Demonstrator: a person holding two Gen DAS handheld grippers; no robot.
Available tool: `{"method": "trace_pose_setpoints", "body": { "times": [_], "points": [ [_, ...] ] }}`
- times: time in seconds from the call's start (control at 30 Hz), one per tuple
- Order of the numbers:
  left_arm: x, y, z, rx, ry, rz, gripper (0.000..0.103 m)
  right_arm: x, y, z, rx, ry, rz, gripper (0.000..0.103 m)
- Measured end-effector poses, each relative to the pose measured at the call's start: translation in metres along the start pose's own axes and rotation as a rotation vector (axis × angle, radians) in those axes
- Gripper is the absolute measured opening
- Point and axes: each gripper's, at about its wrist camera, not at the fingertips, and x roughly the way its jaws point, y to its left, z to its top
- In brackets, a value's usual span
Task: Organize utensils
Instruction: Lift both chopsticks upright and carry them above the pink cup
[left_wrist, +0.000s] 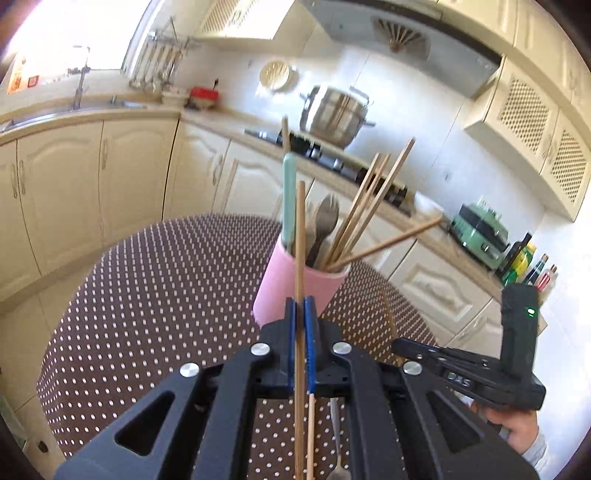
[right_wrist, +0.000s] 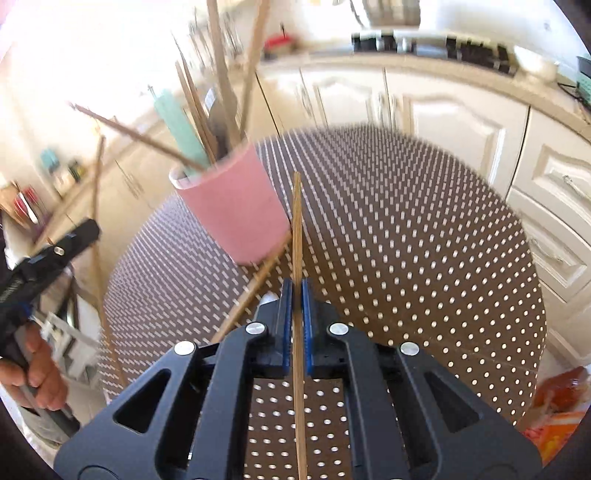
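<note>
Two hand-held grippers, each pinching one wooden chopstick: the left hand-held gripper (left_wrist: 302, 312) holds its chopstick (left_wrist: 300, 236) just before the pink cylindrical cup (left_wrist: 295, 291) on the polka-dot surface (left_wrist: 155, 288); the right hand-held gripper (right_wrist: 295, 291) holds its chopstick (right_wrist: 296, 229) beside the cup.

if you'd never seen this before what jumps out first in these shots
First, the pink cup in the middle of the brown polka-dot tablecloth, bristling with wooden chopsticks, a mint-green handle and a spoon. Next, each pair of tongs is shut on a single chopstick: the left tongs and the right tongs, both near the cup.
</note>
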Motion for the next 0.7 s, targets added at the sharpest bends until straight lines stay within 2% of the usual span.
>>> {"method": "trace_pose_setpoints", "body": {
  "times": [0.2,0.37,0.7],
  "points": [
    [-0.01,-0.02,0.007,0.036,-0.071,-0.037,0.005,-0.042,-0.003,0.008,-0.002,-0.142,0.048,0.005],
    [-0.01,-0.036,0.013,0.059,-0.102,-0.06,0.005,-0.063,0.02,0.012,-0.033,-0.23,0.058,0.005],
    [-0.008,-0.056,0.031,0.11,-0.178,-0.073,0.005,-0.07,0.043,0.023,-0.076,-0.414,0.07,0.005]
  ]
}}
